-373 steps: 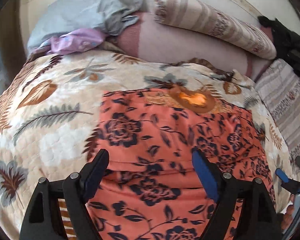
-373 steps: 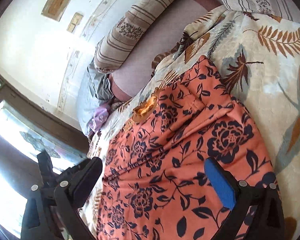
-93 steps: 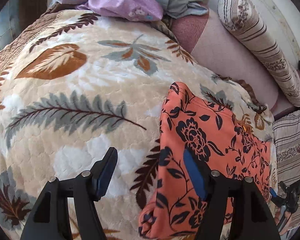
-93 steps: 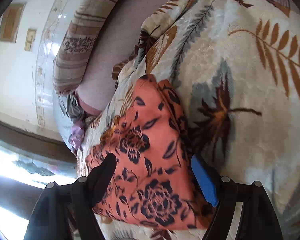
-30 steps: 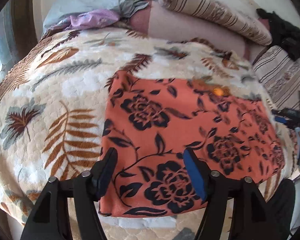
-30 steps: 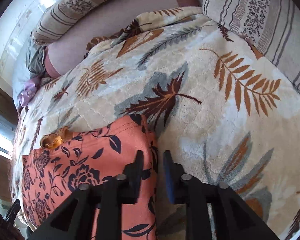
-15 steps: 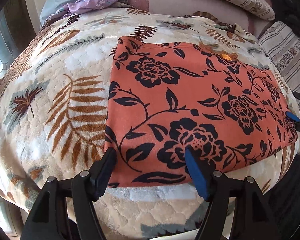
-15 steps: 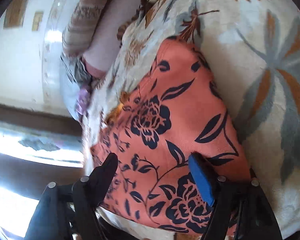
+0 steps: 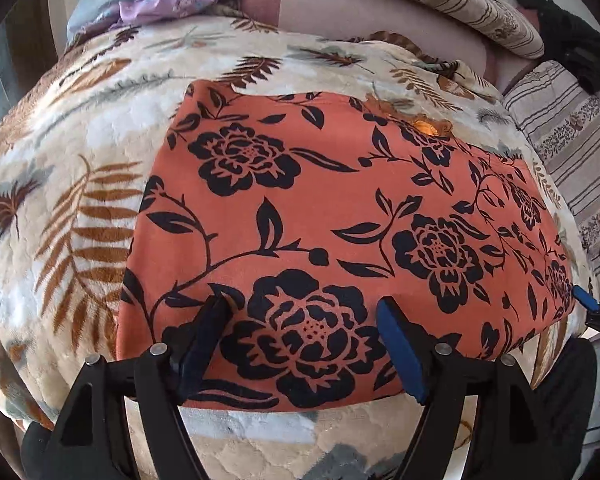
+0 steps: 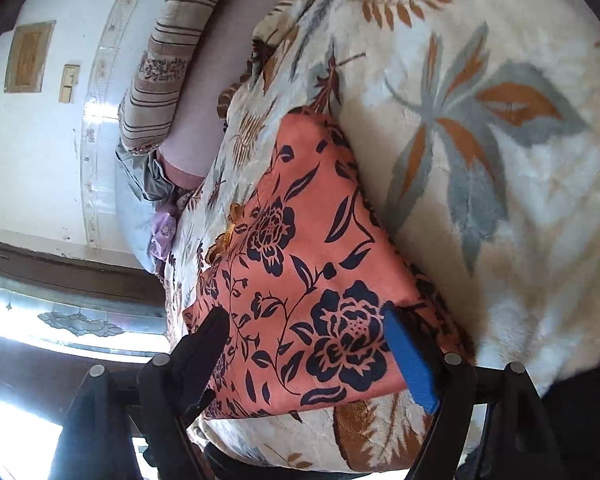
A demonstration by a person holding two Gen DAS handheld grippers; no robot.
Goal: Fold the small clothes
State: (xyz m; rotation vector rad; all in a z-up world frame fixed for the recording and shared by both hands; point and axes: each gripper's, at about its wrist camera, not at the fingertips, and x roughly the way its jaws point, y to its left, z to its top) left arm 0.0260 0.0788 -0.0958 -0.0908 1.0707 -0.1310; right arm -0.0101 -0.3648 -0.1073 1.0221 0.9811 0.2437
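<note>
An orange garment with a black flower print [image 9: 340, 216] lies flat as a folded rectangle on the leaf-patterned blanket [image 9: 80, 184]. It has an orange ruffle [image 9: 426, 124] at its far edge. My left gripper [image 9: 304, 328] is open and empty over the garment's near edge. My right gripper [image 10: 306, 344] is open and empty over the garment's right near corner [image 10: 312, 320]; its blue fingertip also shows in the left wrist view [image 9: 586, 298].
Striped pillows [image 9: 440, 0] and a grey and purple pile of clothes [image 9: 168, 0] lie at the head of the bed. A striped cover [image 9: 572, 136] lies at the right. A window [image 10: 72, 320] is beyond the bed's left side.
Both grippers have moved in slightly over the garment's near edge. The right gripper, shut a second ago, is open. The garment lies as before.
</note>
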